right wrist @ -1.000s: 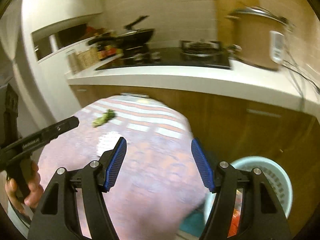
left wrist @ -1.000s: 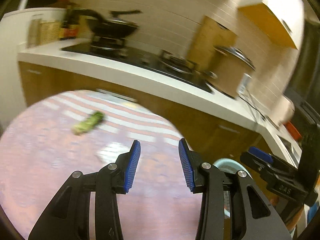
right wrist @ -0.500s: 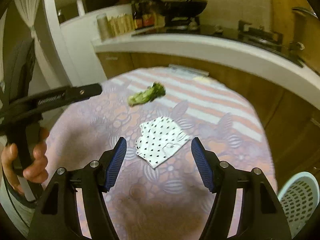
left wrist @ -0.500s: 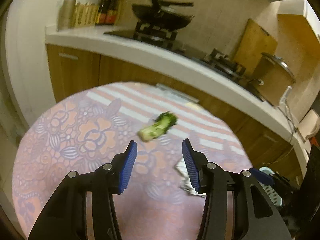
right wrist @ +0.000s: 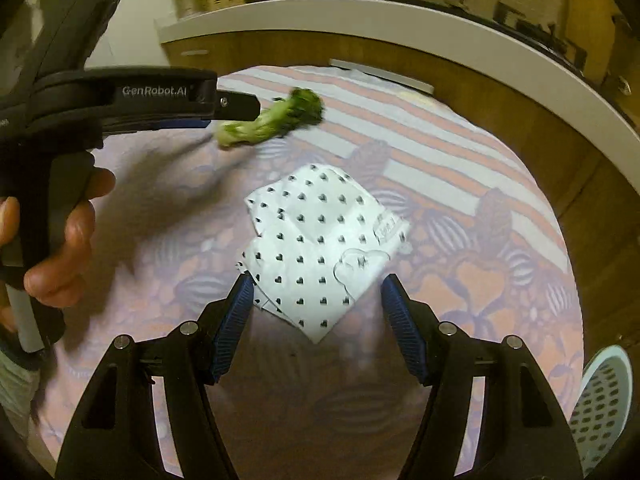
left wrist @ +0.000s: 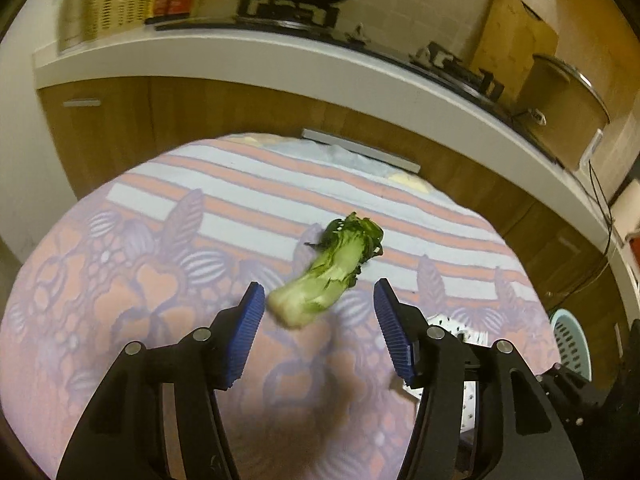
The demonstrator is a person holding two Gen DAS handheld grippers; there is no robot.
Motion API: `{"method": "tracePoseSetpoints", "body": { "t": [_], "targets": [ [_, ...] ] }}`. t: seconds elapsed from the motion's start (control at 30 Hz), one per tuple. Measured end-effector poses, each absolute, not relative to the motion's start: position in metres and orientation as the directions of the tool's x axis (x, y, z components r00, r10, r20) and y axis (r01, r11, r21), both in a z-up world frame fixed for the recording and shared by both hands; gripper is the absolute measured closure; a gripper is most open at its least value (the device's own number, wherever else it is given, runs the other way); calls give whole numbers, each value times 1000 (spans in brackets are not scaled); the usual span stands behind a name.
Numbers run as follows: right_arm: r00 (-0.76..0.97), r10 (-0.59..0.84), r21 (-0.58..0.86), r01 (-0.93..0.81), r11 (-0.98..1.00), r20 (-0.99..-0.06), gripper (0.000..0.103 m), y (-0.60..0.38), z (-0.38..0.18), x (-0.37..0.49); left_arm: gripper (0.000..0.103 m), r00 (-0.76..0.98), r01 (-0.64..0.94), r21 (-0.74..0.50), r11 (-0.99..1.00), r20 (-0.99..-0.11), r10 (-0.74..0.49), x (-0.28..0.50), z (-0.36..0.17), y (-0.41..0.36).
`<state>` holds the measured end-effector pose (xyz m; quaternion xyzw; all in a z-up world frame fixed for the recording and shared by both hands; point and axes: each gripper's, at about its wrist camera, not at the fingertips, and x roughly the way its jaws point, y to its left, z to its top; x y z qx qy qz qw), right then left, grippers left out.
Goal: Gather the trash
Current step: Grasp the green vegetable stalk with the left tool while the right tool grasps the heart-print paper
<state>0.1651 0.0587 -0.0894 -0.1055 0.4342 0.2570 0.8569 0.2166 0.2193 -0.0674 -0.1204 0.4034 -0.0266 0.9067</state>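
Observation:
A green vegetable stalk [left wrist: 330, 272] lies on the round table with the floral and striped cloth [left wrist: 120, 288]. My left gripper [left wrist: 318, 312] is open, its blue pads on either side of the stalk's pale end, just short of it. The stalk also shows in the right wrist view [right wrist: 272, 122], with the left gripper's finger [right wrist: 236, 106] beside it. A crumpled white wrapper with black hearts [right wrist: 320, 244] lies mid-table. My right gripper [right wrist: 318, 304] is open, its pads flanking the wrapper's near corner. In the left wrist view the wrapper [left wrist: 466, 330] is mostly hidden behind the right finger.
A pale blue perforated trash basket [right wrist: 604, 404] stands on the floor right of the table, also seen in the left wrist view [left wrist: 568, 344]. A white counter [left wrist: 320, 56] with wooden cabinets, stove, wok and pot runs behind the table.
Both grippers swung from the counter down toward the table and closer in. The left now brackets the stalk's end; the right now brackets the wrapper's corner. Both stayed open.

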Motion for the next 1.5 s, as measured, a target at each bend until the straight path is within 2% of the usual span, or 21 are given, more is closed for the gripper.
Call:
{"method": "tracePoseSetpoints", "body": {
  "t": [0.17,0.3,0.53,0.63,0.67,0.73,0.83,0.9,1.13,1.23,1.3,1.37,1.43,1.5],
  "targets": [
    [482,395,138,-483,864,-782,58,34,-87,179,45,662,-39,-182,983,-741,-111,230,-76,215],
    [473,418,179,-470,864,-775,58,25,-86,185,43,662,-26,-167,986,-742,-108,232,-77,215],
    [479,406,155,-480,864,-779,58,32,-87,183,43,658,-46,-107,993,-751,-51,242,-82,215],
    [476,412,163,-479,862,-777,58,32,-86,183,50,653,-21,-85,996,-756,-51,242,-83,206],
    [476,415,167,-479,862,-775,58,31,-86,182,60,652,-18,-72,997,-757,-43,241,-83,204],
    [475,421,175,-479,860,-773,56,30,-85,181,60,648,-17,-70,997,-761,-43,239,-82,201],
    [465,427,178,-487,855,-776,47,34,-85,182,62,651,-26,-94,995,-757,-54,236,-82,203],
    [463,420,167,-494,853,-780,37,39,-84,182,62,656,-37,-131,991,-751,-74,232,-81,206],
    [497,319,42,-490,871,-807,34,69,-88,194,62,684,-50,-206,977,-720,-117,214,-67,212],
    [519,290,-1,-489,872,-804,46,75,-88,194,62,695,-55,-225,973,-708,-125,205,-61,213],
    [517,305,18,-488,873,-800,59,70,-87,193,62,705,-47,-233,971,-696,-133,197,-55,211],
    [512,317,38,-483,875,-798,65,65,-86,192,62,714,-42,-239,970,-687,-138,191,-51,209],
    [504,339,72,-477,876,-794,78,55,-84,191,62,722,-40,-244,969,-678,-141,183,-46,205],
    [497,366,108,-473,875,-787,81,44,-81,189,62,727,-37,-249,968,-671,-145,178,-42,201]
  ]
}}
